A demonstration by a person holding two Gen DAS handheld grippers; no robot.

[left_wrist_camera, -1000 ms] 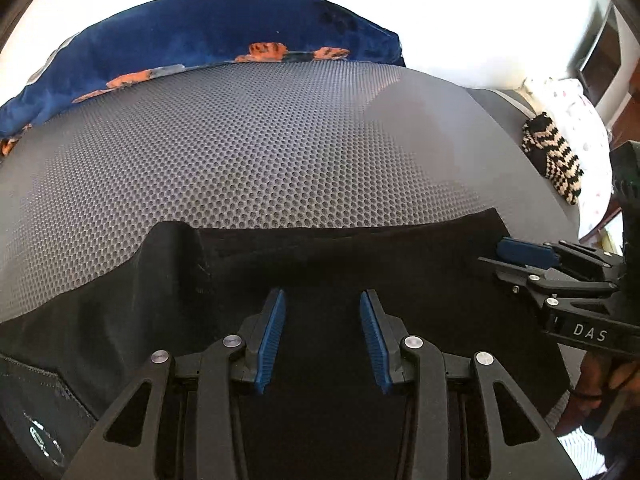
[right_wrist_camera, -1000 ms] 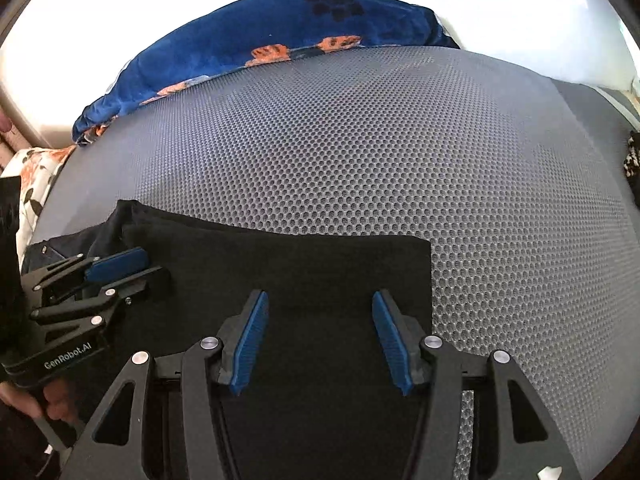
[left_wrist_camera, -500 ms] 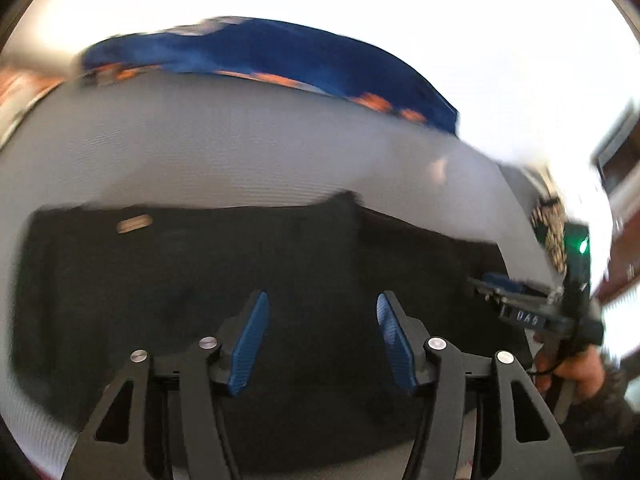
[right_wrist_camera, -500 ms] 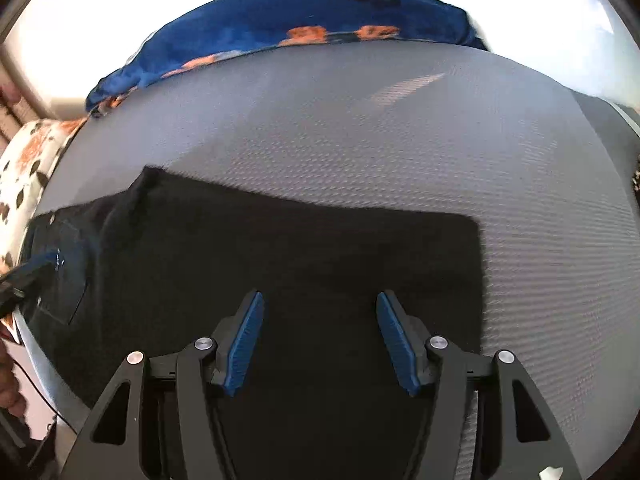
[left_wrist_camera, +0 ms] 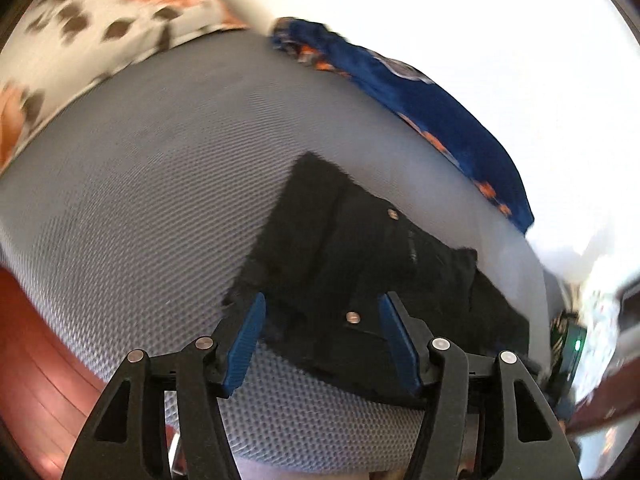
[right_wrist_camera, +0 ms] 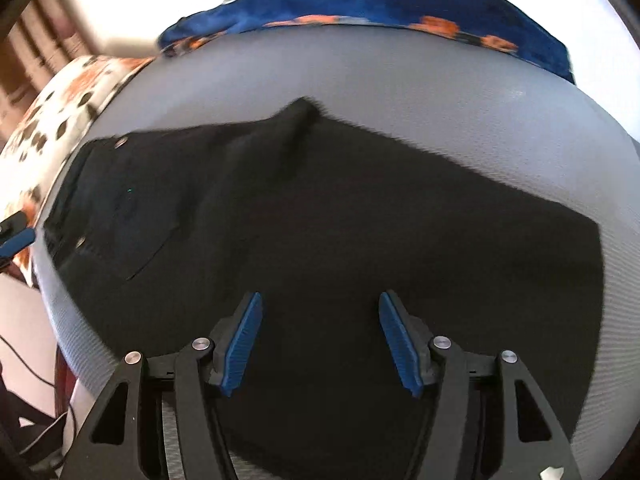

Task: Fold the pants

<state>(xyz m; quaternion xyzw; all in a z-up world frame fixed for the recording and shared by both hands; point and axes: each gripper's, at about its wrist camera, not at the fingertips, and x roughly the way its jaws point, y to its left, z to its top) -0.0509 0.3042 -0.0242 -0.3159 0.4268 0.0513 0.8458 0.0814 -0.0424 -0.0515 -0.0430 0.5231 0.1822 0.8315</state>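
Black pants [right_wrist_camera: 320, 216] lie flat, folded lengthwise, on a grey mesh surface [right_wrist_camera: 440, 92]. In the left wrist view I see their waist end [left_wrist_camera: 360, 248] with metal rivets. My left gripper [left_wrist_camera: 322, 334] is open and empty, hovering at the waist end near the surface's front edge. It shows at the far left of the right wrist view [right_wrist_camera: 14, 238]. My right gripper [right_wrist_camera: 320, 338] is open and empty above the leg part of the pants.
A blue blanket with orange patches [right_wrist_camera: 360, 4] lies along the far edge of the surface. A white floral cushion [left_wrist_camera: 100, 20] sits at the left. A reddish floor [left_wrist_camera: 36, 360] shows beyond the surface's left edge.
Both grippers have pulled back from the pants. The left one has swung to the waist end and now looks along the pants. The right one has risen, showing more of the pants.
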